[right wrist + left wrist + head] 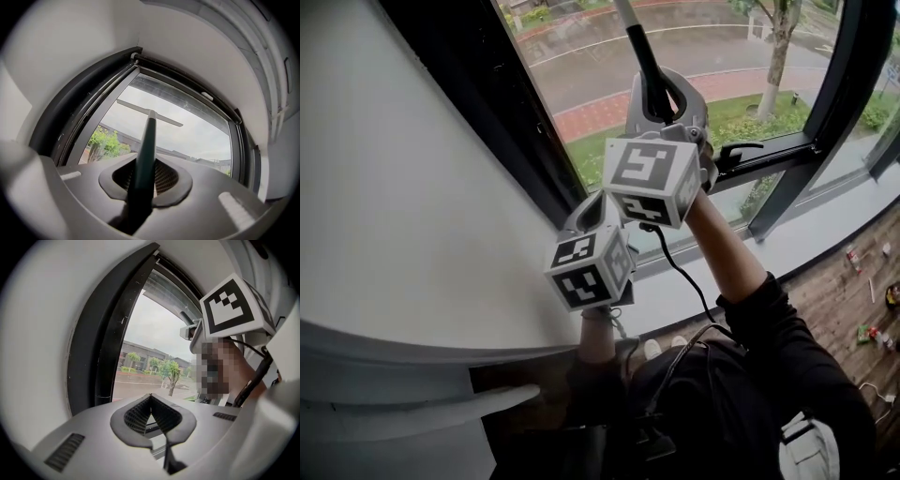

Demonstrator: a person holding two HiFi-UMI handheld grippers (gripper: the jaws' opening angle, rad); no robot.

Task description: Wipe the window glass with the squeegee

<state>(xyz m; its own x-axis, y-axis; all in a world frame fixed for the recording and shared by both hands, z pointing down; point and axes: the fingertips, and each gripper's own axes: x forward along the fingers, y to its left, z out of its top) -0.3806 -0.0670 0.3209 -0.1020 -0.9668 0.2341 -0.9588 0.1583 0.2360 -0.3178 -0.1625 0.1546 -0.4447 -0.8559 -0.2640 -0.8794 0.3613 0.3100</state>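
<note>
Right gripper (145,177): clamped on the dark handle of the squeegee (146,140), with 2 pads pressed to its sides.
Squeegee axis: the handle runs straight ahead of the right gripper, up and away toward the window glass (192,136).
Blade (151,113): a pale bar at the far end of the handle, set crosswise to it, high on the pane and close under the top of the window frame (187,86). I cannot tell if it touches the glass.
Left gripper (150,401): jaws drawn together at the tips, nothing between them.
Left relative to right: in the head view the left gripper (589,214) sits just below and beside the right gripper (661,94), apart from the handle (642,47).
Nearer hand: only the right 1 carries the tool.
Coming move, as a judgement: with the blade far ahead and above the gripper, the stroke would pull back along the handle's line, down the pane.
</note>
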